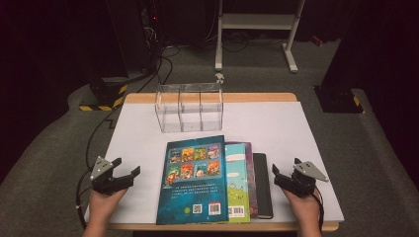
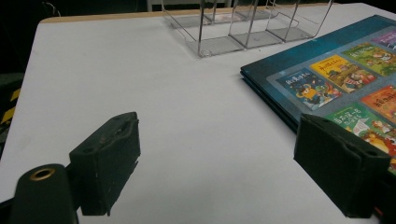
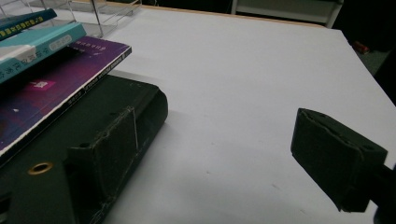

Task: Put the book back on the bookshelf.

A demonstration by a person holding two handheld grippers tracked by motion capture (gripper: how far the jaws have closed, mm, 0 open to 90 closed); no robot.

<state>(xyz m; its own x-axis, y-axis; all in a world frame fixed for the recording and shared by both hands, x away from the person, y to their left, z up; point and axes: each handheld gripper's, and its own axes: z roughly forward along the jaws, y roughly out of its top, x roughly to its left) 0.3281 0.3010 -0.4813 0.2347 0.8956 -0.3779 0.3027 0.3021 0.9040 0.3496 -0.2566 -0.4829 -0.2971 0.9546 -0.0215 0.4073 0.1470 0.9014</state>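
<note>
Stack of books (image 1: 212, 180) lies mid-surface between my grippers, long axis running away from me toward the clear divider rack (image 1: 190, 106). Left gripper (image 1: 124, 169) wide, empty, just left of the stack. Right gripper (image 1: 285, 171) wide, empty, just beside the black book (image 1: 262, 185), nearer. Cover writing unreadable; barcodes near the bottom edge.

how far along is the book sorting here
Done: nothing visible; the clear divider rack holds no books. In hand: nothing; the left gripper and right gripper sit open either side of the book stack. Left: apparently all four stacked books.
</note>
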